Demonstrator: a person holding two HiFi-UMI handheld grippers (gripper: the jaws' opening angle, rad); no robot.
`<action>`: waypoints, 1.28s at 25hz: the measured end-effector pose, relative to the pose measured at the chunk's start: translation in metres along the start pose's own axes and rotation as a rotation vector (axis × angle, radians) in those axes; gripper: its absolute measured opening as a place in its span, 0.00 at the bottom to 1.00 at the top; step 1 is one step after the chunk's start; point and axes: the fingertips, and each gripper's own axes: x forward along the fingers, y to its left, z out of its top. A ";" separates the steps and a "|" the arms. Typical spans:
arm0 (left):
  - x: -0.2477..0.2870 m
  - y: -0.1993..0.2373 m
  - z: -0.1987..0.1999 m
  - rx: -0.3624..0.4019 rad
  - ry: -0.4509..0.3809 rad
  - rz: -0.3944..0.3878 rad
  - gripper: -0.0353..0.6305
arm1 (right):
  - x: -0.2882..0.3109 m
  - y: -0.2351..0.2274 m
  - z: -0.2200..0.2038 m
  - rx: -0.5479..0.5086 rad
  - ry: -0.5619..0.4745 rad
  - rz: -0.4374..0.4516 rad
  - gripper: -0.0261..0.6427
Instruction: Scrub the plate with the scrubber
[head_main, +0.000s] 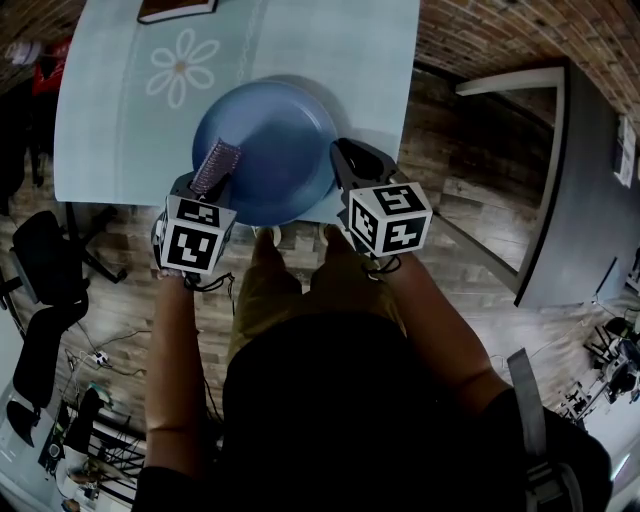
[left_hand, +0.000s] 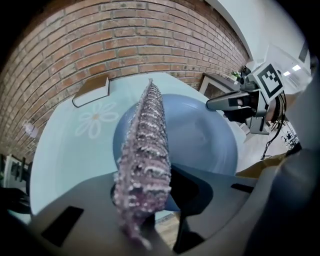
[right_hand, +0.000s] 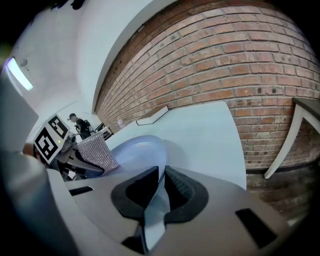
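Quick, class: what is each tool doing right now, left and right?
Left tool: closed, holding the purple scrubber.
Right tool: closed on the rim of the blue plate.

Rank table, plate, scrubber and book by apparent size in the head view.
1. table
2. plate
3. scrubber and book look alike; the frame edge crops the book.

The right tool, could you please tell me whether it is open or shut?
Shut on the round blue plate: the right gripper view shows the plate's rim pinched between the jaws of the right tool.
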 end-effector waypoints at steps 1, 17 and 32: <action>0.000 -0.003 -0.003 0.001 0.002 -0.005 0.17 | 0.000 0.000 0.000 0.000 0.000 -0.001 0.13; 0.000 -0.081 -0.007 0.155 0.033 -0.177 0.17 | -0.001 0.000 0.000 0.010 0.004 -0.004 0.13; 0.036 -0.104 0.063 0.348 -0.024 -0.173 0.17 | -0.001 -0.001 0.001 0.015 -0.001 -0.005 0.13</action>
